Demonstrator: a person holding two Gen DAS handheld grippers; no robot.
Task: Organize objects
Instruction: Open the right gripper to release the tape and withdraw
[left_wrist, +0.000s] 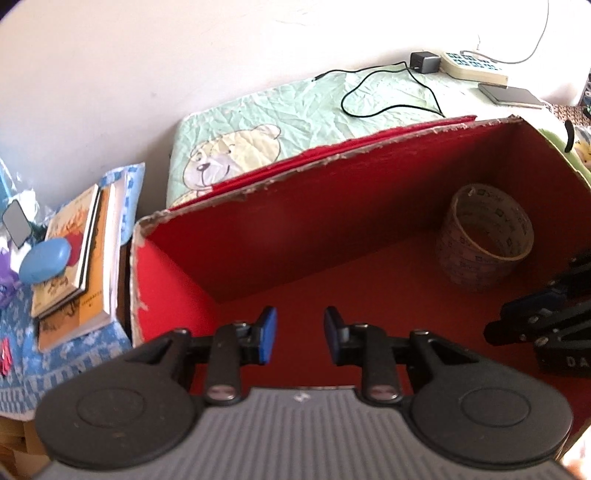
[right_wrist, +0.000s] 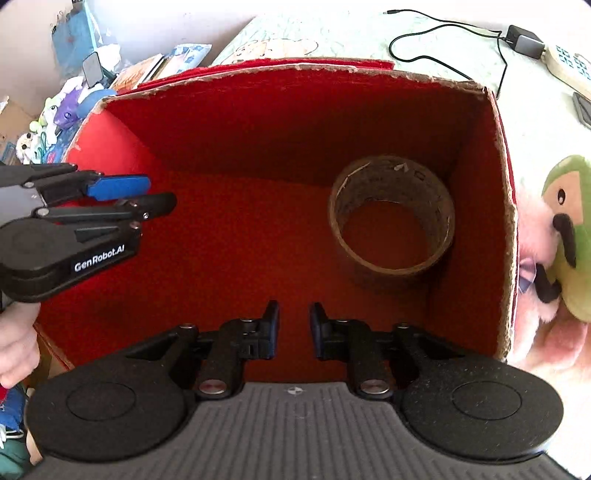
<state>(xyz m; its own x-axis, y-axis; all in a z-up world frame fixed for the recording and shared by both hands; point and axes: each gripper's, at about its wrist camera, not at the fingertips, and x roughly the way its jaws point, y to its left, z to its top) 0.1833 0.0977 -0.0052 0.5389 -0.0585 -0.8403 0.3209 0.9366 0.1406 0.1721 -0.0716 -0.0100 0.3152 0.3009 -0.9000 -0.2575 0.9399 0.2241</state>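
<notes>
Both my left gripper (left_wrist: 300, 334) and right gripper (right_wrist: 294, 328) hang over the red box (right_wrist: 504, 236), jaws slightly apart, empty. Reaching carelessly could topple the tape roll (right_wrist: 391, 225) or snag the box's ragged rim.

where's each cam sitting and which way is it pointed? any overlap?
Left wrist: on the left gripper, angled down into the red box; the right gripper pokes in at right.
Right wrist: on the right gripper, looking down into the box; left gripper and a hand at left.
Shared: box, tape roll, black cable.
</notes>
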